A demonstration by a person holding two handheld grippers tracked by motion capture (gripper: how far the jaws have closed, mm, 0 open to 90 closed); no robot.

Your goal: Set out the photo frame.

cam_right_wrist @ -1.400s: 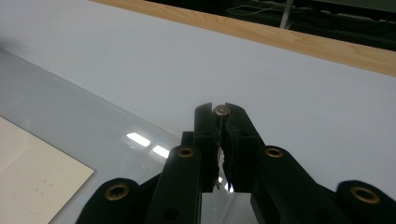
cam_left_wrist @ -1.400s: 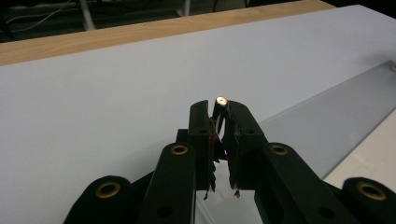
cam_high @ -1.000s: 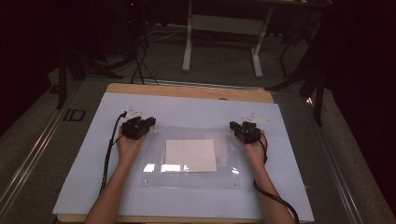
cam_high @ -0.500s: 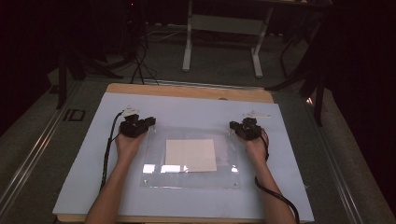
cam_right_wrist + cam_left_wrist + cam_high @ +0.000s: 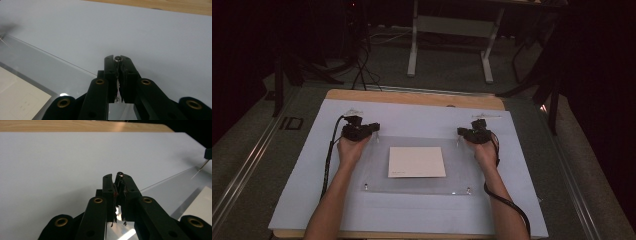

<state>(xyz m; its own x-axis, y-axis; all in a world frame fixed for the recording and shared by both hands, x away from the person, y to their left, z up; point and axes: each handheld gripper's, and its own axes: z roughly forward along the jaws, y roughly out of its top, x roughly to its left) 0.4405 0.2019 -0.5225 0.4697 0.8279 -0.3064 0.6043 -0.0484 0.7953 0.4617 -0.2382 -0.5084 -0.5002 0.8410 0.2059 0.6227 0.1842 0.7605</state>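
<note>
A clear acrylic plate [image 5: 417,187] lies on the white sheet with a cream paper [image 5: 416,161] under its middle. My left gripper [image 5: 374,127] rests at the plate's far left corner. In the left gripper view its jaws are shut on a small metal pin [image 5: 120,174] and have just tightened a little on it. My right gripper [image 5: 460,132] sits at the far right corner, shut on a small metal pin [image 5: 117,59]. The plate's edge [image 5: 175,192] runs to the right of the left jaws, and its other edge [image 5: 50,67] runs left of the right jaws.
A white sheet [image 5: 312,190] covers the wooden table [image 5: 412,97]. Small metal studs [image 5: 468,190] mark the plate's near corners. A cable [image 5: 507,202] trails from the right gripper. Behind the table stand a metal frame [image 5: 414,45] and floor cables.
</note>
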